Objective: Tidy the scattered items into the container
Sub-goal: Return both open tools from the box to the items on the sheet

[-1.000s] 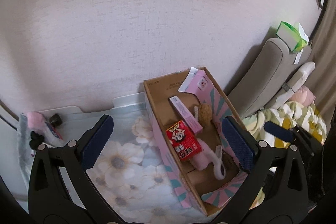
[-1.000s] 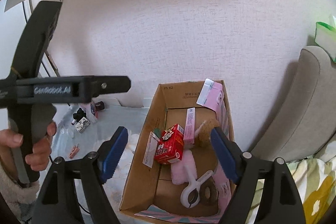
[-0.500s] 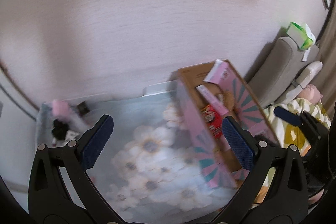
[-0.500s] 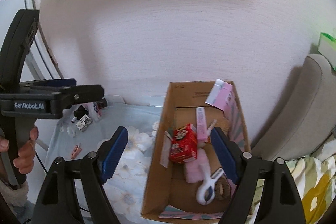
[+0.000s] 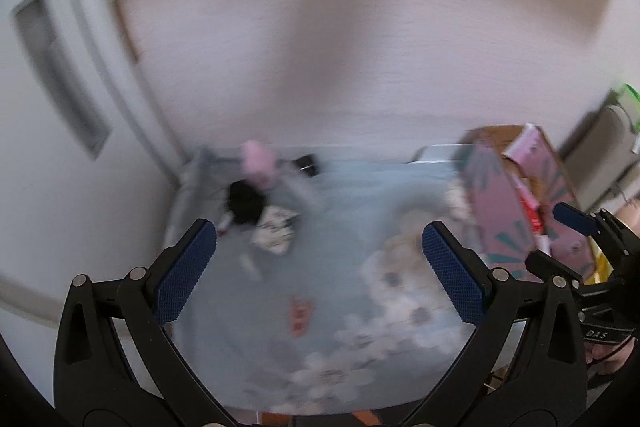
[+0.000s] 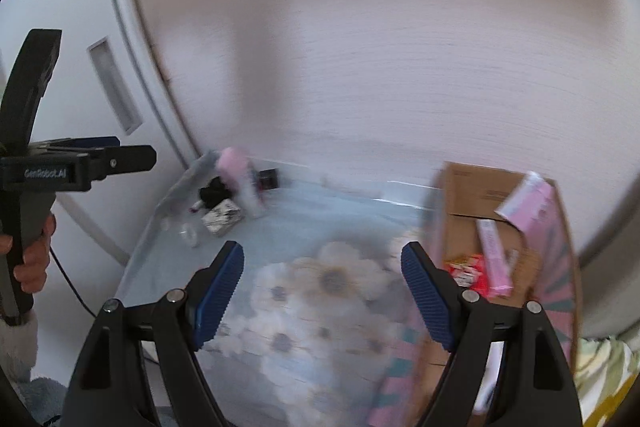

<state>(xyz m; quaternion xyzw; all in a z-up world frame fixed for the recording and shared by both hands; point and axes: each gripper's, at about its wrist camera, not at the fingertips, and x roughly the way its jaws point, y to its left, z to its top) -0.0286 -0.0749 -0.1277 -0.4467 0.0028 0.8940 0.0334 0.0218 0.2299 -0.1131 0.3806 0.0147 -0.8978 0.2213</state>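
A pale wall (image 6: 400, 47) is seen filling the upper part of both blurred views, with a white panelled door (image 6: 80, 67) at the left. Below it a table covered by a light blue floral cloth (image 6: 320, 287) is recorded. At the right end of the cloth stands the cardboard box (image 6: 472, 195), pink-patterned on its outer sides (image 5: 496, 203); a red carton (image 6: 468, 273) and a slim pink box (image 6: 494, 255) are seen lying inside it. The scattered items are grouped at the far left corner of the cloth, well apart from the box: a pink bottle (image 6: 240, 179), a black object (image 6: 214, 193), a small dark cube (image 6: 268, 179) and a small patterned packet (image 6: 222, 221); a small reddish piece (image 5: 301, 313) is noted alone nearer the cloth's middle. The left gripper (image 5: 318, 269) is held above the cloth with fingers spread wide and nothing between them. The right gripper (image 6: 322, 289) is likewise spread apart and empty, over the floral print beside the box. The hand (image 6: 32, 259) on the left gripper's handle is seen at the left edge.
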